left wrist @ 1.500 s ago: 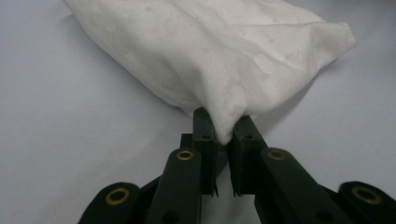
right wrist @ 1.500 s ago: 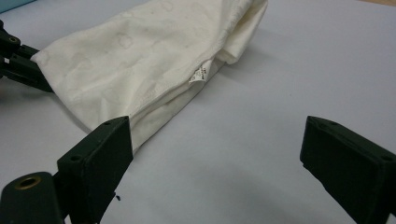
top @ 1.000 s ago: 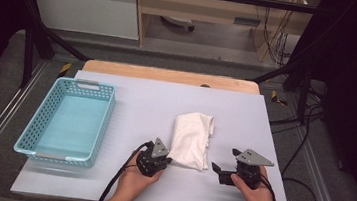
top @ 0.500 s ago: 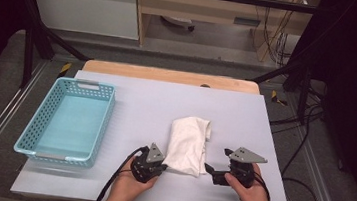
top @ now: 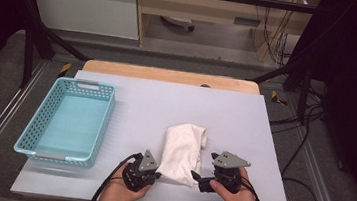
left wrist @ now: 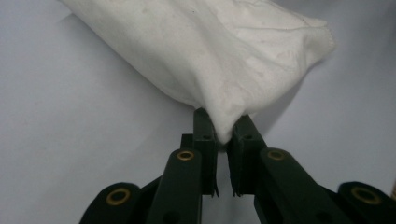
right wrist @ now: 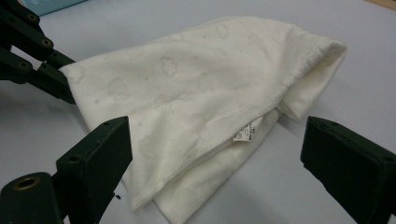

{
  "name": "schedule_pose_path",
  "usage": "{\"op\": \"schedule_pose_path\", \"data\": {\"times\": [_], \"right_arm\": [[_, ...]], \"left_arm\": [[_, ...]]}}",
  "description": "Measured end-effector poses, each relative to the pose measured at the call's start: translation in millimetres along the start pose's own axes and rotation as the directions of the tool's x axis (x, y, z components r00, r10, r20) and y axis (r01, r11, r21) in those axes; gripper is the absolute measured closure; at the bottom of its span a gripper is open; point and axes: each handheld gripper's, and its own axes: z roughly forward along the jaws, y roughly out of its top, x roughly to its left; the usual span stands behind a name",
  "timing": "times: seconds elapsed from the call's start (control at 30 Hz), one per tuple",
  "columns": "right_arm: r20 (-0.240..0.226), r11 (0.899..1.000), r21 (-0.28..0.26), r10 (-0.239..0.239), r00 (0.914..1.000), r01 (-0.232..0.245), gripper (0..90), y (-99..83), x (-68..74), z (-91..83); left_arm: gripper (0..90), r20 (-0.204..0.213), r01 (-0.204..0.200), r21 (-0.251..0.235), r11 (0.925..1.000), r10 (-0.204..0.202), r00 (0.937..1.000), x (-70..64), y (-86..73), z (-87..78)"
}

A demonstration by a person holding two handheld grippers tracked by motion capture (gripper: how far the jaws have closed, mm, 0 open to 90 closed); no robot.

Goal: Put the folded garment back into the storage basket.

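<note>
My left gripper (left wrist: 223, 140) was clenched on the cloth's (top: 181, 152) near-left corner; my right gripper (right wrist: 224, 154) gaped wide at its near-right corner, gripping nothing. The cloth ran lengthwise toward 12 o'clock on the table (top: 176, 100), bare room beyond, the basket (top: 62, 156) at 9.

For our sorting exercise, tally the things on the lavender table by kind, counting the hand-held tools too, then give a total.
Folded white cotton cloth: 1
Light blue plastic lattice basket: 1
Black two-jaw grippers: 2, the left gripper and the right gripper
Total: 4
</note>
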Motion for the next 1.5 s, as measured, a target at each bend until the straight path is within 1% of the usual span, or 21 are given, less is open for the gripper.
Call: {"op": "schedule_pose_path", "data": {"times": [0.1, 0.27, 0.3, 0.33, 0.37, 0.47, 0.57, 0.7, 0.83, 1.07, 1.13, 1.17, 1.2, 1.27, 1.3, 1.33, 1.37, 1.4, 1.43, 1.47, 1.5], "right_arm": [[-0.002, 1.0, 0.003, -0.001, 1.0, 0.001, 9.5, -1.6, 9.8, -5.0], [-0.014, 1.0, -0.012, 0.017, 0.9998, -0.017, 9.6, -10.3, 17.1, -3.2], [-0.01, 1.0, 0.004, 0.016, 0.9998, -0.016, 9.9, -14.7, 20.1, -0.9], [-0.01, 1.0, 0.004, 0.016, 0.9998, -0.016, 9.9, -14.7, 20.1, -0.9], [-0.011, 1.0, 0.019, -0.015, 0.9998, 0.015, 9.5, -16.9, 23.6, 0.3], [-0.026, 1.0, 0.028, -0.007, 0.9996, 0.008, 9.5, -20.7, 24.8, 2.7], [-0.026, 0.999, 0.034, -0.002, 0.9997, 0.002, 8.9, -23.1, 25.8, 5.4], [-0.041, 0.999, 0.041, -0.002, 0.9991, 0.004, 8.4, -24.1, 27.9, 7.9], [-0.04, 0.999, 0.044, -0.009, 0.9991, 0.011, 8.5, -24.4, 30.3, 9.4], [-0.047, 0.999, 0.043, -0.003, 0.9989, 0.005, 8.4, -25.3, 30.5, 9.0], [-0.046, 0.999, 0.042, -0.004, 0.9989, 0.006, 8.4, -24.9, 30.6, 9.4], [-0.043, 0.999, 0.038, -0.009, 0.999, 0.011, 8.4, -24.7, 30.8, 9.3], [-0.043, 0.999, 0.038, -0.009, 0.999, 0.011, 8.4, -24.7, 30.8, 9.3], [-0.035, 0.999, 0.033, -0.009, 0.9993, 0.01, 8.6, -24.2, 30.6, 8.2], [-0.036, 0.999, 0.032, -0.004, 0.9994, 0.005, 8.5, -24.1, 29.5, 7.7], [-0.036, 0.999, 0.032, -0.004, 0.9994, 0.005, 8.5, -24.1, 29.5, 7.7], [-0.038, 0.999, 0.036, -0.001, 0.9993, 0.002, 8.5, -24.7, 29.0, 8.4], [-0.038, 0.999, 0.036, -0.001, 0.9993, 0.002, 8.5, -24.7, 29.0, 8.4], [-0.04, 0.999, 0.037, 0.002, 0.9992, -0.001, 8.5, -24.8, 29.1, 9.0], [-0.046, 0.999, 0.044, 0.019, 0.9988, -0.017, 8.6, -24.4, 29.6, 9.3], [-0.046, 0.999, 0.044, 0.019, 0.9988, -0.017, 8.6, -24.4, 29.6, 9.3]], "left_arm": [[83.3, 0.014, -0.002, 0.003, 1.0, 0.002, 0.9999, -4.8, -10.9, -8.6], [83.3, 0.022, 0.003, 0.003, 1.0, -0.003, 0.9998, -5.6, -12.3, -9.3], [83.3, 0.017, -0.003, 0.007, 1.0, 0.003, 0.9998, -6.1, -12.4, -9.0], [83.3, 0.017, -0.003, 0.007, 1.0, 0.003, 0.9998, -6.1, -12.4, -9.0], [83.2, 0.018, -0.003, 0.009, 1.0, 0.003, 0.9998, -6.0, -13.0, -9.2], [83.2, 0.028, 0.001, 0.009, 1.0, -0.002, 0.9996, -5.6, -13.3, -10.2], [83.2, 0.038, -0.006, 0.015, 0.9999, 0.006, 0.9993, -5.1, -13.1, -11.5], [83.1, 0.039, -0.012, 0.018, 0.9998, 0.011, 0.9992, -4.8, -12.8, -12.5], [83.1, 0.05, -0.011, 0.019, 0.9998, 0.01, 0.9987, -5.2, -13.1, -13.7], [82.2, 0.046, -0.015, 0.024, 0.9996, 0.014, 0.9989, -8.0, -17.8, -19.1], [78.9, 0.046, -0.015, 0.024, 0.9996, 0.014, 0.9989, -8.7, -17.1, -18.1], [72.9, 0.044, -0.018, 0.024, 0.9996, 0.017, 0.9989, -9.0, -16.7, -18.0], [72.9, 0.041, -0.027, 0.022, 0.9994, 0.026, 0.9988, -9.8, -16.3, -18.1], [65.2, 0.041, -0.042, 0.012, 0.999, 0.041, 0.9983, -11.6, -14.6, -19.3], [55.4, 0.039, -0.039, 0.0, 0.9993, 0.039, 0.9985, -11.5, -12.0, -21.1], [52.4, 0.039, -0.039, 0.0, 0.9993, 0.039, 0.9985, -11.5, -12.0, -21.1], [50.5, 0.041, -0.032, -0.015, 0.9994, 0.033, 0.9986, -11.6, -11.2, -22.0], [50.5, 0.046, -0.029, -0.025, 0.9993, 0.03, 0.9985, -11.3, -10.5, -23.0], [47.4, 0.05, -0.019, -0.034, 0.9992, 0.021, 0.9985, -10.9, -9.9, -23.8], [42.0, 0.058, -0.009, -0.044, 0.999, 0.012, 0.9983, -10.6, -9.4, -24.7], [42.0, 0.064, -0.005, -0.052, 0.9986, 0.009, 0.9979, -10.4, -9.0, -25.8]]}}
